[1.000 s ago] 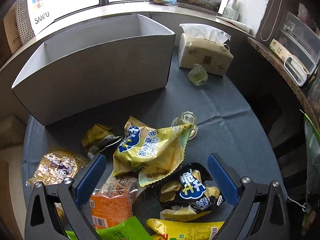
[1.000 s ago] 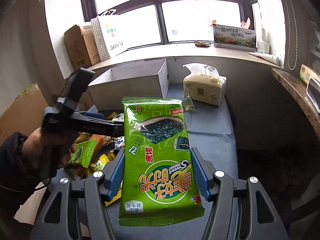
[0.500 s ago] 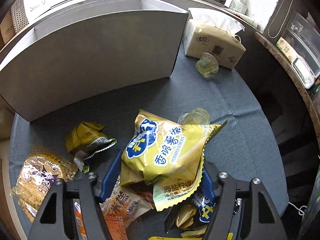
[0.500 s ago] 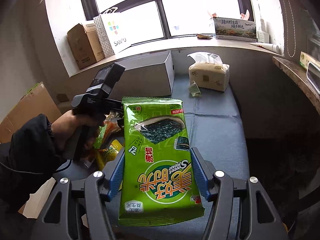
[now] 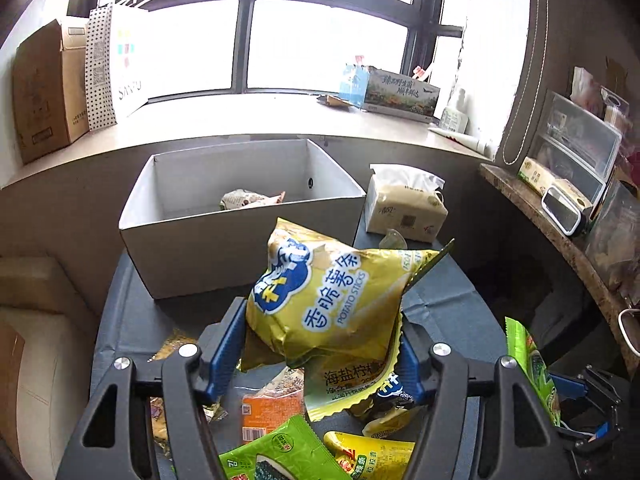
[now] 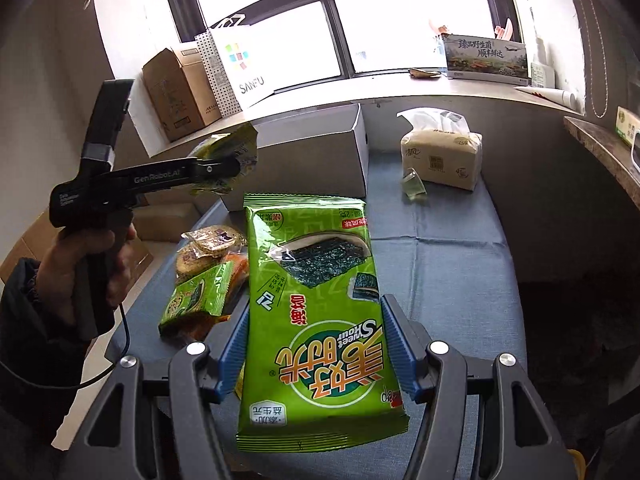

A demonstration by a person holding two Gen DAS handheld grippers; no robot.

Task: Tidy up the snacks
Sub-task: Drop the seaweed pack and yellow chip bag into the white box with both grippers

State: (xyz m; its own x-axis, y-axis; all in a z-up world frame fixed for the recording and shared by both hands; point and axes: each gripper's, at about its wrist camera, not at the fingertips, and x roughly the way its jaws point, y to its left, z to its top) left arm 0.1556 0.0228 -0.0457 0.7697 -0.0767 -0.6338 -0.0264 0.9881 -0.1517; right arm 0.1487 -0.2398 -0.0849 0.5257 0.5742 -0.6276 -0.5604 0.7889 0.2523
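My left gripper (image 5: 320, 322) holds a yellow potato-stick bag (image 5: 332, 280) clear of the pile, its jaws still closing on the bag's sides. The bag hangs in front of the white box (image 5: 200, 256), where one snack packet (image 5: 248, 200) lies inside. In the right wrist view the left gripper (image 6: 224, 168) is raised beside the box, gripped by a hand (image 6: 92, 248). My right gripper (image 6: 314, 308) is shut on a green seaweed packet (image 6: 316, 360) above the blue-grey table (image 6: 440, 280). Several loose snacks (image 5: 268, 412) remain below the left gripper.
A tissue pack (image 5: 404, 208) and a small clear jelly cup (image 6: 414, 188) sit right of the box. A cookie packet (image 6: 208, 248) and a small green packet (image 6: 196, 296) lie at the table's left. Cardboard box (image 6: 180, 88) and paper bag (image 6: 240, 64) stand on the windowsill.
The left gripper shut on the yellow bag, lifted it off the pile and tilted up towards the white box. The right gripper kept still with the seaweed packet.
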